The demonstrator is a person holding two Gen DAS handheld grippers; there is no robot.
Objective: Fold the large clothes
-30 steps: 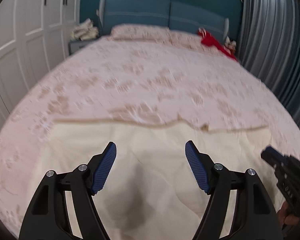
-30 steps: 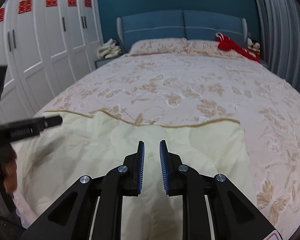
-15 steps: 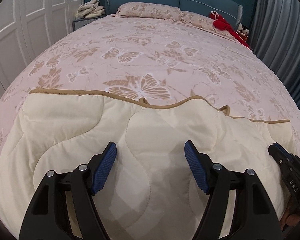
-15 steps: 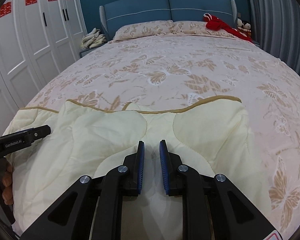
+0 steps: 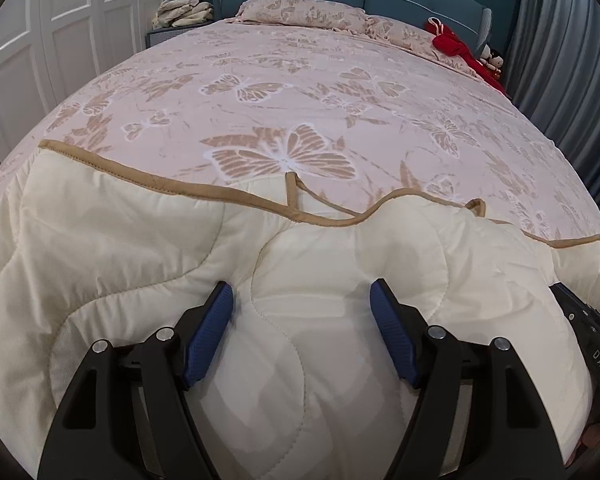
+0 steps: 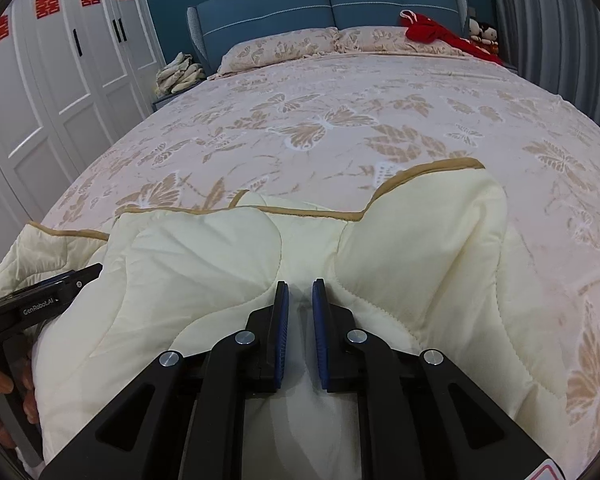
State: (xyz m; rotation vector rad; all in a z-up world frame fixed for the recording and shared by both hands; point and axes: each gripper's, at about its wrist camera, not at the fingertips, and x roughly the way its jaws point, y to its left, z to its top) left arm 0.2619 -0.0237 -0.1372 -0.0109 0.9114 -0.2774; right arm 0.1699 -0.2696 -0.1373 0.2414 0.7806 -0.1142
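Observation:
A cream quilted cover (image 5: 148, 264) with tan binding lies folded at the foot of the bed; it also shows in the right wrist view (image 6: 420, 248). My left gripper (image 5: 302, 304) is open, its blue pads low over the quilt with a bulge of fabric between them. My right gripper (image 6: 300, 300) has its pads nearly closed, with a narrow gap; a fold of the quilt seems to sit between them. The right gripper's body (image 5: 588, 340) shows at the left view's right edge, the left gripper's body (image 6: 40, 300) at the right view's left edge.
The bed (image 5: 300, 92) has a pink butterfly cover, pillows (image 6: 284, 44) at the blue headboard, red cloth (image 6: 436, 32) and dolls at the far right. White wardrobe (image 6: 60, 80) on the left, a bedside stand with folded cloth (image 6: 180, 74), grey curtain (image 5: 572, 60) on the right.
Both grippers have dropped lower and moved forward onto the quilt. The quilt has bunched up toward the middle. The left jaws stay open, the right jaws stay nearly closed.

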